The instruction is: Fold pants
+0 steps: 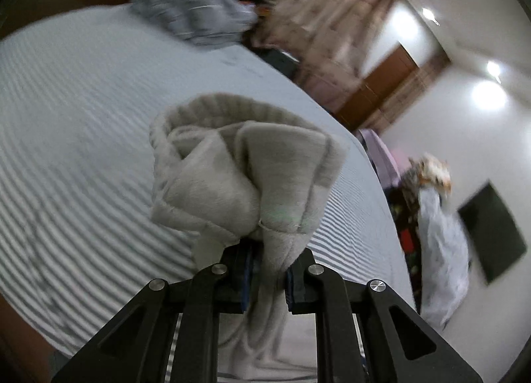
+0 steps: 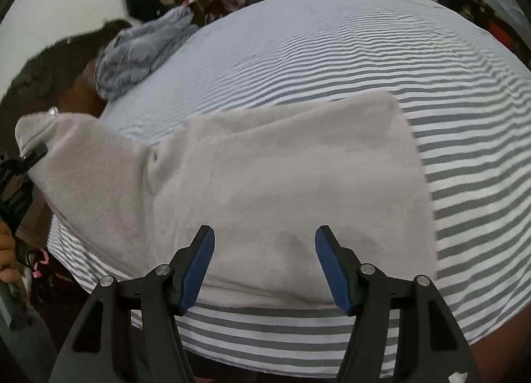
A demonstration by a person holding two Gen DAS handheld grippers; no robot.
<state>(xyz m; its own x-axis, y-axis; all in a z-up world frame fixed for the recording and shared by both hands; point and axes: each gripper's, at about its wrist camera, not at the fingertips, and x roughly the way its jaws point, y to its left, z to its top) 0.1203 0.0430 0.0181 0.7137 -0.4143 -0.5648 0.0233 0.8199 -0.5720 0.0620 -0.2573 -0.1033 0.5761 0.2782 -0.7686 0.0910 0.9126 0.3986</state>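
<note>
Between the clamped jaws of the left gripper (image 1: 267,270) bunches a ribbed end of the grey pants (image 2: 265,184), hiding its fingertips. Beyond the right gripper (image 2: 265,263), jaws wide apart, they spread across the striped bed (image 2: 365,61); a blurred blue bundle (image 2: 142,51) lies farther off.

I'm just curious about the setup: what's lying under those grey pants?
Under the grey pants is a bed with a grey-and-white striped sheet, showing around three sides. The sheet directly beneath is covered. The left gripper holds one end lifted; the right gripper hovers open above.
</note>
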